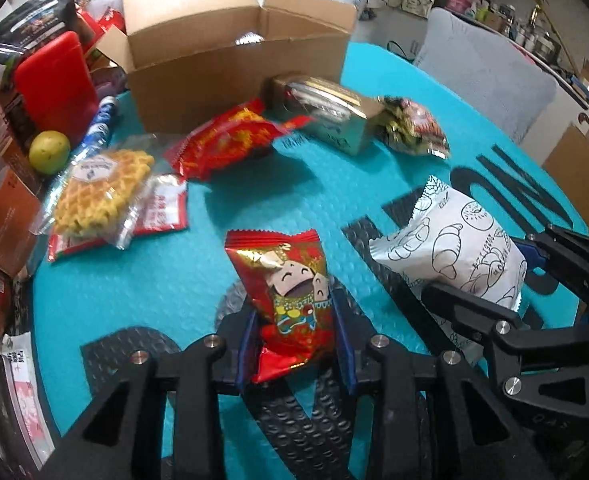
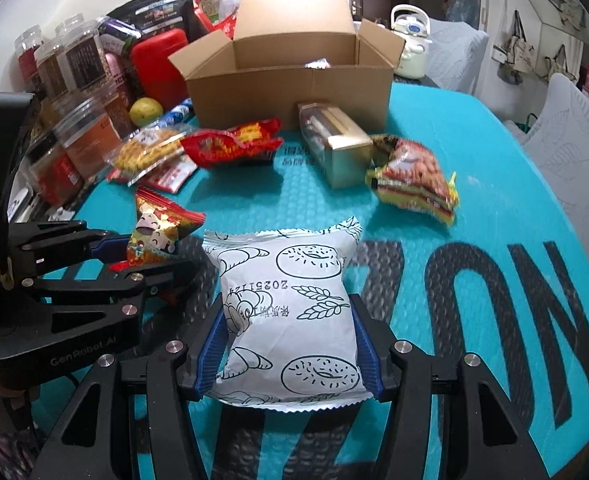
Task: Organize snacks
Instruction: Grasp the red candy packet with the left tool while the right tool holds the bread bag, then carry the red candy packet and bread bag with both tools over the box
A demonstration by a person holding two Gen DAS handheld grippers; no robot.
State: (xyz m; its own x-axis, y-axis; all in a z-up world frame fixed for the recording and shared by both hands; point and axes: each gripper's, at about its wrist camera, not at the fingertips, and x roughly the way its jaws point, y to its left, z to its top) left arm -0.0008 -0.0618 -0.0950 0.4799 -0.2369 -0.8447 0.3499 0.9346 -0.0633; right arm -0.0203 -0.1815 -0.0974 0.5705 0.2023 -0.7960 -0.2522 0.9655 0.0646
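Snacks: our left gripper [image 1: 294, 316] clamps the red foil cartoon-printed packet [image 1: 284, 280]; our right gripper [image 2: 292, 344] grasps the white bread-printed pouch [image 2: 290, 312], both above the teal mat's [image 2: 254, 192] near edge.

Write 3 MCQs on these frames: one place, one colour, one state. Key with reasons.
1. Where is the lime?
A. inside the box
B. left of the box, by the red container
C. in a gripper

2. What colour is the mat?
A. teal
B. brown
C. white

3. What is the left gripper doing?
A. open over the mat
B. clamped on the red packet
C. clamped on the white packet

Key:
1 B: the lime sits beside the red container, left of the cardboard box.
2 A: the mat is teal.
3 B: the left gripper pinches the red packet; the right gripper has the white packet.
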